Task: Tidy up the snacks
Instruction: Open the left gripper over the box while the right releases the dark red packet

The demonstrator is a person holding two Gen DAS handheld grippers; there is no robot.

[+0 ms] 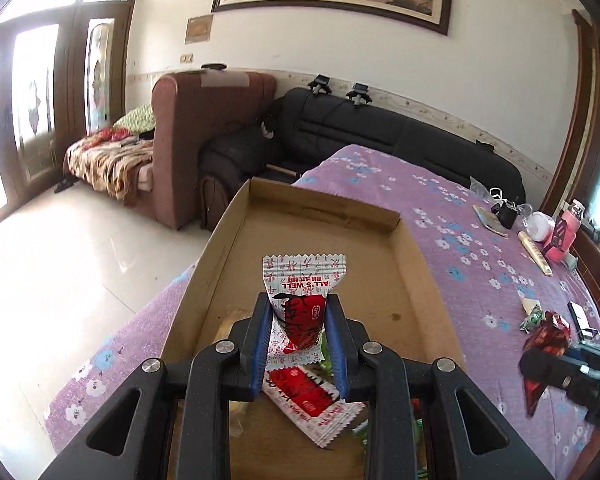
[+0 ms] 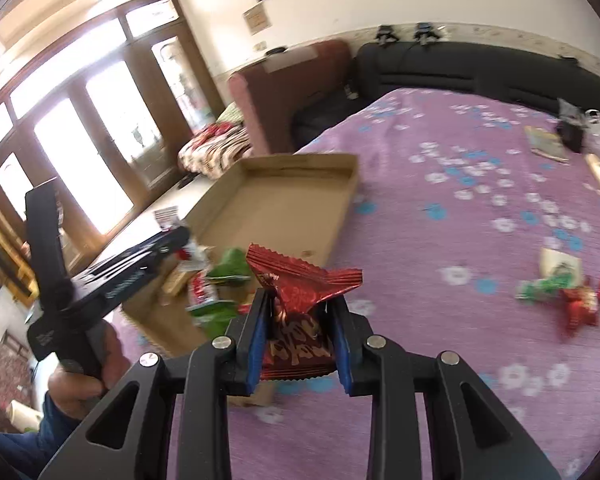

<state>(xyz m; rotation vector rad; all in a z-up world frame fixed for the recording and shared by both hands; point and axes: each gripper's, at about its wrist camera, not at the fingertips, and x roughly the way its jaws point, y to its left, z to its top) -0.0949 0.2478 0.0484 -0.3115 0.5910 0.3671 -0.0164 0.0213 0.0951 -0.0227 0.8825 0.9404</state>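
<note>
Nearest in the left wrist view, the left gripper (image 1: pixel 298 312) has its blue-padded fingers (image 1: pixel 260 340) clamped on a white-and-red snack packet (image 1: pixel 300 300), which stands upright between them with its crimped top end sticking out beyond the tips. It hangs over the near end of a shallow cardboard tray (image 1: pixel 220 248). Right under it, inside the tray, a second white-and-red packet (image 1: pixel 312 400) lies flat, with bits of green wrapper beside it.

In the right wrist view, the right gripper (image 2: pixel 300 304) is likewise closed on a dark red snack packet (image 2: pixel 300 288), crumpled, with one crimped end fanning out to the right. It is over the purple flowered cloth (image 2: pixel 440 240), just right of the tray's near corner. A hand (image 2: pixel 80 376) at the left grips the handle of the other tool.

Further out on the cloth, to the right, a small group of loose snacks (image 2: pixel 572 296) in green and red wrappers lies well apart from the tray. The far half of the tray is bare cardboard.

Beyond the table stand a black sofa (image 1: pixel 380 132) along the far wall and a brown armchair (image 1: pixel 204 120) to its left.
</note>
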